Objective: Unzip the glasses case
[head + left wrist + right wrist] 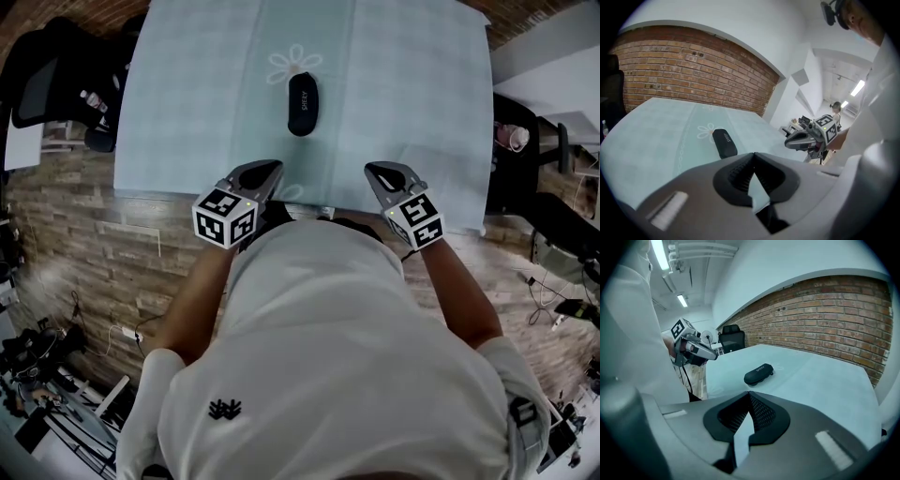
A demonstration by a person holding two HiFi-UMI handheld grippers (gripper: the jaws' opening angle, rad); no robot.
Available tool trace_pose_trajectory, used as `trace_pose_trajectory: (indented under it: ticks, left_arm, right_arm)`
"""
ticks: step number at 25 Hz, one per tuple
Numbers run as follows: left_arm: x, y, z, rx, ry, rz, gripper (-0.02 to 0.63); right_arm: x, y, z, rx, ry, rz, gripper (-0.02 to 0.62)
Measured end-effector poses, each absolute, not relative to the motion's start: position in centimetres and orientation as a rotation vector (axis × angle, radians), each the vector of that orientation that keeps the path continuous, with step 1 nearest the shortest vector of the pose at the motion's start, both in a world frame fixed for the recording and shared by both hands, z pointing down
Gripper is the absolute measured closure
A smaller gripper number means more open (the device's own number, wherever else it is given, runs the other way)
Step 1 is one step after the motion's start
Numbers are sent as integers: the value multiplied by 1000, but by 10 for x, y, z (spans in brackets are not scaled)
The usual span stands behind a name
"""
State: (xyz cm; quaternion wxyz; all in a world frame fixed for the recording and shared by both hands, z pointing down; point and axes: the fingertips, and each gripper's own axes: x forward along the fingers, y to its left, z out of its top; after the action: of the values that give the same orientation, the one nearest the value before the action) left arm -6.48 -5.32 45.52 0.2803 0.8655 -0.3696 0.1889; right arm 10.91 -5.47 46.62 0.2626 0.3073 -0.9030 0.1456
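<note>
**A:** While looking down from the head view, find the glasses case (pixel 303 103) where?

**B:** Find it lying flat on the bench (pixel 187 112), on a pale teal cloth (pixel 412 84). Long axis pointing away from the person, far end against a white flower motif (pixel 293 61). Black, oval, closed as far as can be told; cannot make out the zip.

**A:** Touched by either gripper?

**B:** No. Lies well apart from both, ahead of them and roughly between.

**A:** Say how the left gripper (pixel 270 168) stands.

**B:** Hovers at the near edge of the bench, tip aimed toward the case. Shows its fingers (pixel 736 174) closed, tips meeting, with only a thin wedge of cloth visible lower down between the pads. Holds nothing.

**A:** Same for the right gripper (pixel 372 170)?

**B:** Much the same: at the near edge, well to the right of the other, angled inward. Fingers (pixel 765 414) together at the tips, nothing gripped.

**A:** Anything else worth noting?

**B:** Beyond the far side of the bench, a brick wall (pixel 684 70). Past the bench's corner in the right gripper view, a dark office chair (pixel 731 339).
</note>
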Motion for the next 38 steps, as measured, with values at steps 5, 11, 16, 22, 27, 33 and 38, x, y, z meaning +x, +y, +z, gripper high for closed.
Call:
trace_pose_trajectory:
  ticks: [5, 11, 16, 22, 27, 33, 38]
  left_arm:
    - [-61, -52, 455, 2314, -985, 519, 549]
    - [-58, -57, 456, 2317, -994, 524, 549]
    - [-64, -59, 458, 2301, -1009, 518, 549]
    - [-62, -64, 461, 2294, -1010, 522, 549]
    - [-62, -70, 464, 2290, -1007, 517, 549]
    - [-61, -75, 466, 2287, -998, 526, 549]
    - [-60, -82, 470, 2284, -988, 533, 549]
  right_arm:
    - [109, -56, 458, 837, -2464, 398, 595]
    - [111, -61, 458, 835, -2470, 394, 595]
    - [105, -63, 460, 825, -2474, 396, 595]
    - [101, -64, 461, 804, -2480, 396, 595]
    - [97, -67, 463, 797, -2480, 397, 595]
    - [96, -72, 464, 792, -2478, 400, 595]
    - [94, -76, 468, 790, -2477, 412, 595]
